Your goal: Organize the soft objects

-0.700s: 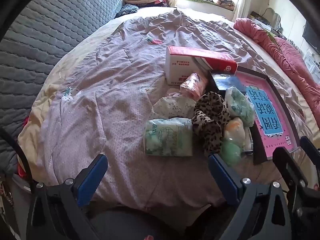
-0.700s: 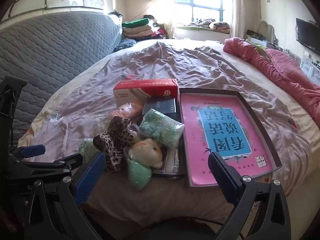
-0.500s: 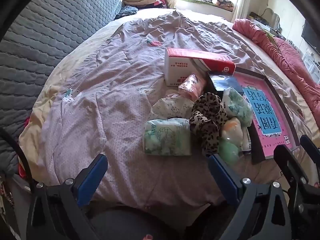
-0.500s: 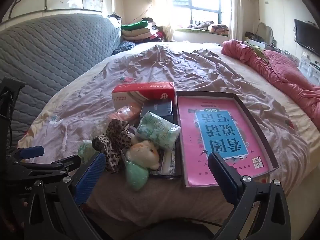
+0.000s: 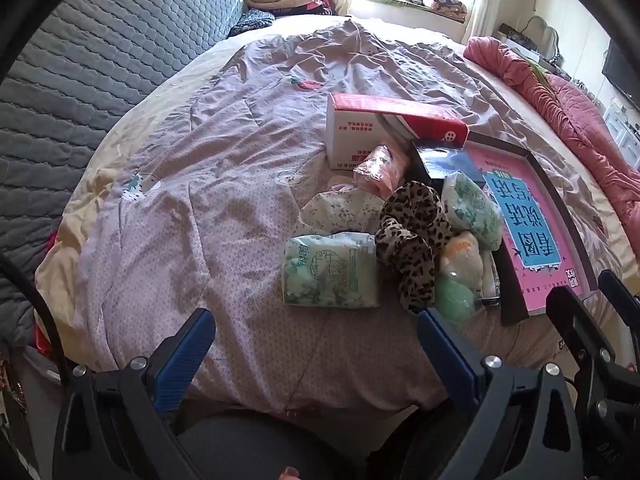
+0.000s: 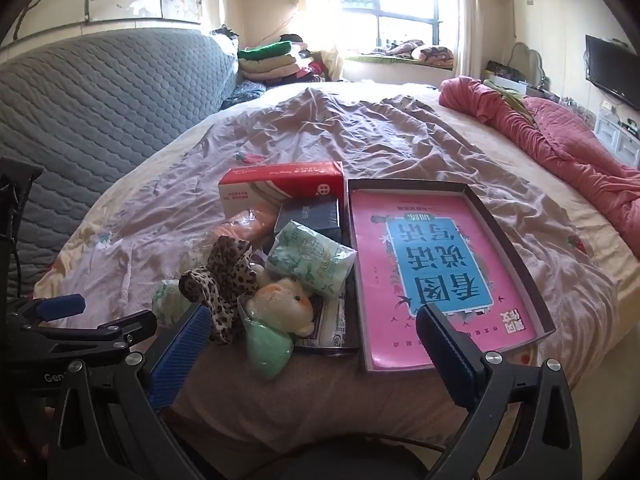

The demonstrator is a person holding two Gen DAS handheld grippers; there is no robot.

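Pulling back slightly from the bed (image 5: 208, 208), widening the view; both left gripper (image 5: 316, 344) and right gripper (image 6: 314, 338) hanging fully open and empty; soft pile, leopard cloth (image 5: 412, 240) and tissue pack (image 5: 330, 276), lying just ahead, untouched, sorting not yet starting

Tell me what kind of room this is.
Most likely a lived-in bedroom: a wide bed with a rumpled purple sheet, a padded grey headboard, folded clothes stacked by the window, and a wall-mounted TV.
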